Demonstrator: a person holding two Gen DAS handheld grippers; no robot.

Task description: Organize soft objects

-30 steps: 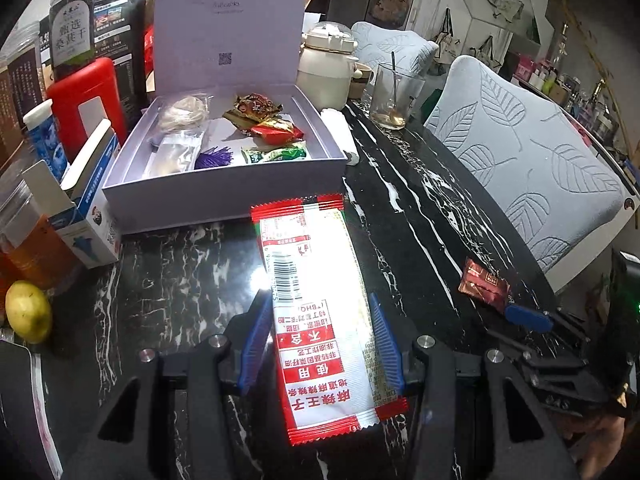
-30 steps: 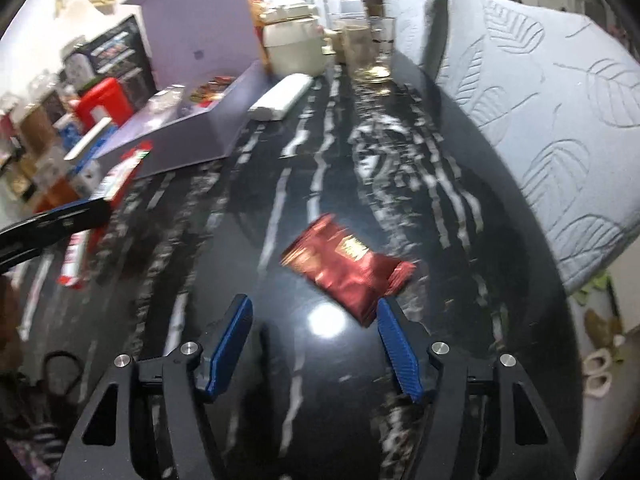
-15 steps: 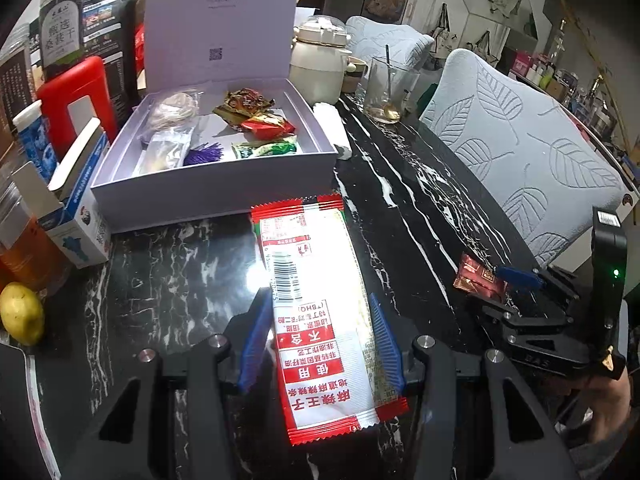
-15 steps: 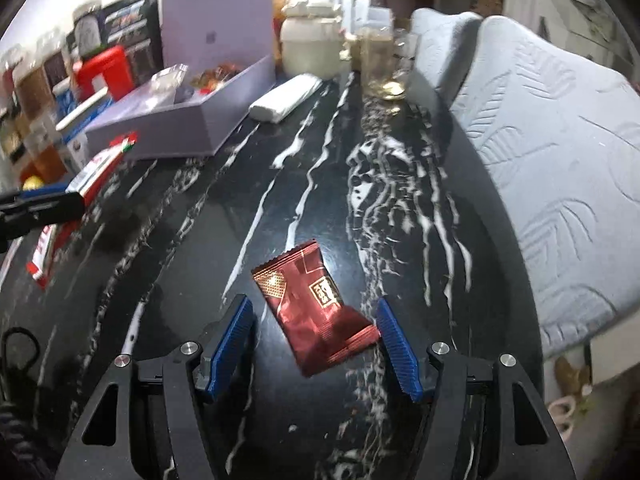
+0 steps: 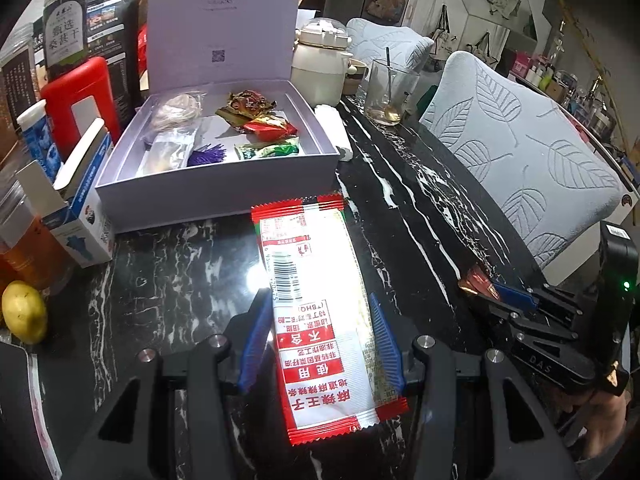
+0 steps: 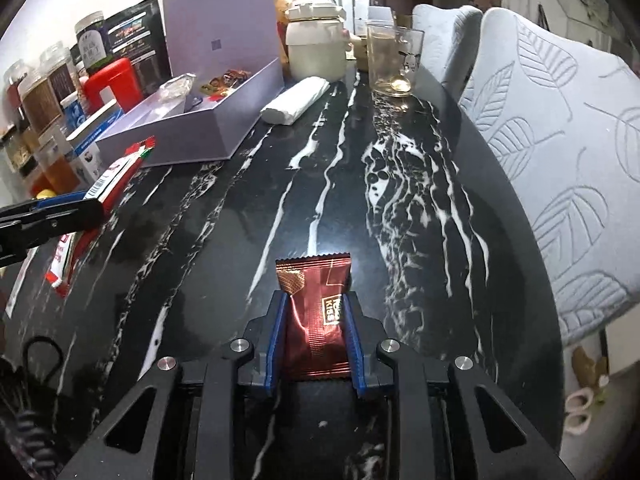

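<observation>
A long red-and-white snack packet (image 5: 320, 304) lies lengthwise between the blue pads of my left gripper (image 5: 318, 304), which is shut on it just in front of the open lilac box (image 5: 216, 196). The box holds several small wrapped snacks (image 5: 264, 128). In the right wrist view, my right gripper (image 6: 314, 304) is shut on a dark red foil packet (image 6: 316, 312) over the black marble table (image 6: 360, 184). The same right gripper (image 5: 500, 296) appears at the right of the left wrist view, pinching the red foil packet (image 5: 474, 280).
Jars, a red canister (image 5: 80, 96) and a blue-white carton (image 5: 80, 208) crowd the left side, with a lemon (image 5: 24, 312) near the edge. Behind the box stand a cream pot (image 5: 320, 68) and a glass (image 5: 390, 92). A white roll (image 6: 296, 100) lies beside the box; pale leaf-patterned chairs (image 6: 560, 128) line the right.
My right gripper has shut on the red foil packet, which now lies straight between its pads. The left gripper keeps its grip on the long packet and has not moved.
</observation>
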